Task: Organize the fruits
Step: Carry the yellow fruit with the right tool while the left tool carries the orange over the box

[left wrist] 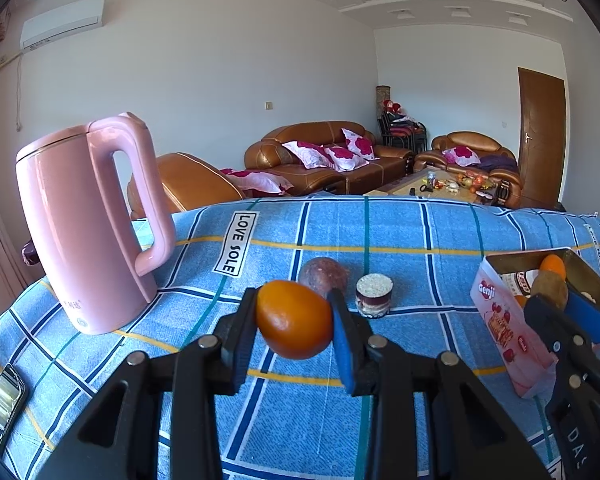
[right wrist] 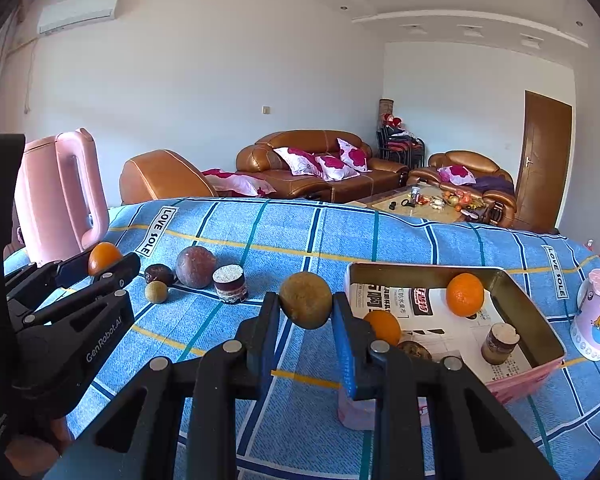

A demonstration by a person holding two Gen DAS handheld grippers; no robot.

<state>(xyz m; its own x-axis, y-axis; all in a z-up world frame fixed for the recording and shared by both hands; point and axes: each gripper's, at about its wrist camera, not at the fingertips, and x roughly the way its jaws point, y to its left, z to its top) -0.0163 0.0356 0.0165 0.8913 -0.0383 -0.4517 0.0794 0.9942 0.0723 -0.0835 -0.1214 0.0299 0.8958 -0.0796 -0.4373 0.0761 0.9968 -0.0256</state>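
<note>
My left gripper (left wrist: pixel 294 320) is shut on an orange (left wrist: pixel 294 320) and holds it above the blue checked cloth; it also shows in the right wrist view (right wrist: pixel 105 258). My right gripper (right wrist: pixel 306 306) is shut on a brown round fruit (right wrist: pixel 306 300) beside the pink Genji box (right wrist: pixel 512 292), at its left end. The box holds two oranges (right wrist: pixel 465 294), a dark fruit and a cut cylinder piece (right wrist: pixel 499 343). On the cloth lie a large purple fruit (right wrist: pixel 195 267), a small dark fruit (right wrist: pixel 159 274), a small tan fruit (right wrist: pixel 156 292) and a striped cylinder piece (right wrist: pixel 230 283).
A pink kettle (left wrist: pixel 88 224) stands at the cloth's left. A phone (left wrist: pixel 2 404) lies at the near left edge. A pink cup (right wrist: pixel 596 316) stands right of the box. Sofas and a coffee table are beyond the far edge.
</note>
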